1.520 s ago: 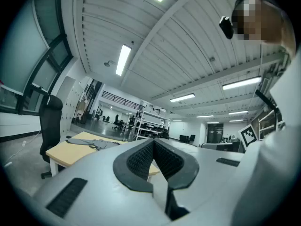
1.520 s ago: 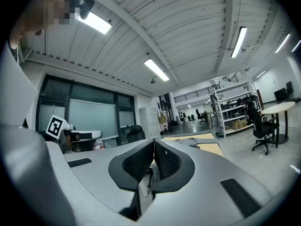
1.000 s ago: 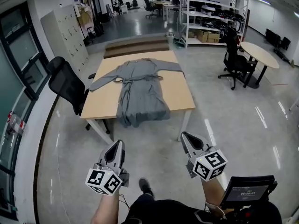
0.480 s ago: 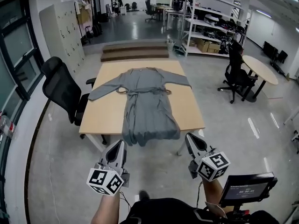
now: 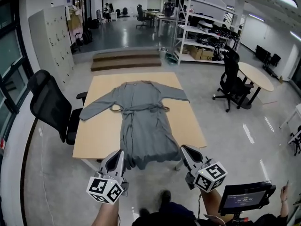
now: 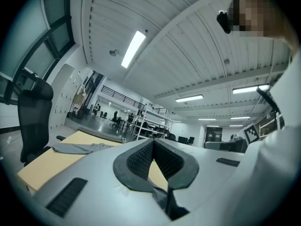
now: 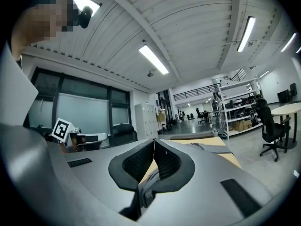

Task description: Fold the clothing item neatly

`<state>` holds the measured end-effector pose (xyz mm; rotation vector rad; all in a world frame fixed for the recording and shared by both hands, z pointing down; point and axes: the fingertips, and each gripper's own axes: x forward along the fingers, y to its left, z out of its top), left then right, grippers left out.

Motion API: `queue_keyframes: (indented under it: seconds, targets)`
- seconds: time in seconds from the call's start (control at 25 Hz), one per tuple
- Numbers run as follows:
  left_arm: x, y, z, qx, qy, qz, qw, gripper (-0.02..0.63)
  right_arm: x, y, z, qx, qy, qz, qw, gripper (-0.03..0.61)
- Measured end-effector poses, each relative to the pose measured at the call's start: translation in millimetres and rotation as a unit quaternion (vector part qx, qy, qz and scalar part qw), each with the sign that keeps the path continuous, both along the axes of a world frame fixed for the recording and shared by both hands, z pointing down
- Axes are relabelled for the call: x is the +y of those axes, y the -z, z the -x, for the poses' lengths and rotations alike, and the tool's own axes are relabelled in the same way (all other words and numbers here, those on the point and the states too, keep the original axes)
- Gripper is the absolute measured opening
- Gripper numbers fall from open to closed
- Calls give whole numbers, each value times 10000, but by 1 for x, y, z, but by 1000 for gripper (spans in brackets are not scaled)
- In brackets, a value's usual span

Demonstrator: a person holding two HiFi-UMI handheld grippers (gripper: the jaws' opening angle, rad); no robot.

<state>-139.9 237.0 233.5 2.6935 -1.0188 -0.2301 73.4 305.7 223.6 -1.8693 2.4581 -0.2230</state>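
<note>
A grey robe (image 5: 143,121) lies spread flat on a wooden table (image 5: 96,135), collar at the far end, both sleeves stretched out sideways, belt tied across the waist, hem hanging over the near edge. My left gripper (image 5: 118,153) is held level just short of the table's near edge, left of the hem, jaws shut and empty. My right gripper (image 5: 184,148) is level at the hem's right side, also shut with nothing between its pads. In the left gripper view a grey sleeve (image 6: 77,148) lies on the tabletop (image 6: 42,163) beyond the shut jaws. The right gripper view shows the tabletop (image 7: 207,141) ahead.
A black office chair (image 5: 49,109) stands at the table's left side. Another black chair (image 5: 230,79) and a round table (image 5: 256,76) are at the right. Steps (image 5: 124,60) and metal shelving (image 5: 202,34) lie beyond the table. A small screen (image 5: 244,197) sits at my lower right.
Both grippers have come forward with me up to the near edge of the table; the robe and table now fill more of the head view. The jaws stayed shut.
</note>
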Motion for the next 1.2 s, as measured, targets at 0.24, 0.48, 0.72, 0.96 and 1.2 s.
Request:
queue_keyframes:
  seconds: [0.24, 0.48, 0.72, 0.96, 1.2]
  targets:
    - [-57, 6, -36, -120, -29, -124, 9998, -2, -64, -7, -34, 20, -56, -3, 10000, 8]
    - [-124, 16, -71, -232, 192, -176, 9994, -2, -139, -5, -73, -67, 130, -143, 9998, 8]
    - [-181, 19, -104, -343, 292, -199, 9988, -2, -203, -2, -120, -63, 98, -277, 9995, 8]
    - [-242, 14, -123, -347, 111, -87, 9993, -2, -253, -13, -146, -87, -247, -116, 9996, 8]
    - [-300, 5, -147, -321, -410, -37, 9986, -2, -289, -26, -158, -93, -779, 75, 9969, 9]
